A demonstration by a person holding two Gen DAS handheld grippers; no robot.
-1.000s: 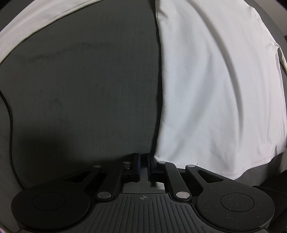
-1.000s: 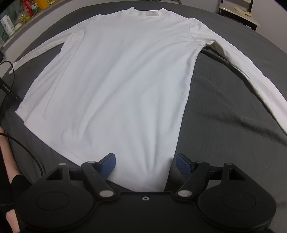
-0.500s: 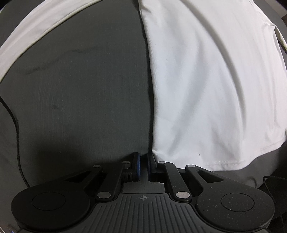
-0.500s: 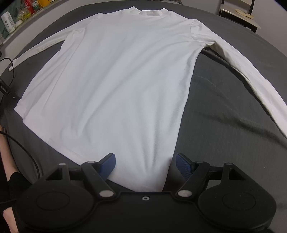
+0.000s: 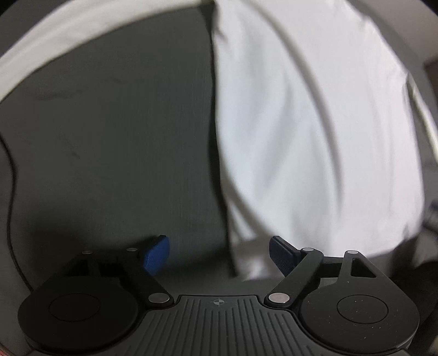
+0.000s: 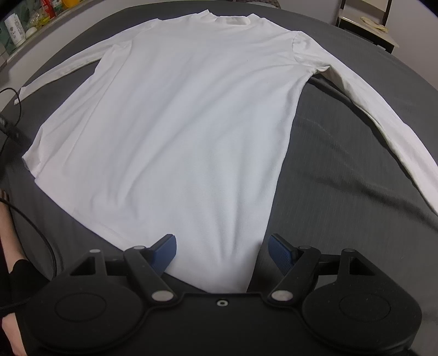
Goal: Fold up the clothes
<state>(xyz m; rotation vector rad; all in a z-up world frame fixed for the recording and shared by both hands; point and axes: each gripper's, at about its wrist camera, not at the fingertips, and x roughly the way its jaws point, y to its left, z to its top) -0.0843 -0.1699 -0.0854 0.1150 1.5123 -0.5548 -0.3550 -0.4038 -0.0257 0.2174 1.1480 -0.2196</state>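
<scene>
A white long-sleeved shirt lies flat and face-up on a dark grey cloth-covered surface, collar at the far end, hem at the near end, both sleeves stretched out to the sides; the right wrist view shows the whole garment, lightly creased down its body. The right gripper has its blue-padded fingers spread wide, one on either side of the shirt's near right hem corner, the white cloth lying between them with nothing pinched; whether the pads touch the cloth cannot be told. The left gripper is likewise spread apart, its blue pads standing either side of the shirt's left side edge near the hem corner; this view is blurred, so contact with the cloth cannot be judged. In the left wrist view the shirt fills the right half, its left sleeve curving across the top; bare grey surface fills the left. A black cable runs along the near left edge in the right wrist view, beside a person's forearm; bottles and packets stand on a ledge at the far left; a chair stands at the far right.
</scene>
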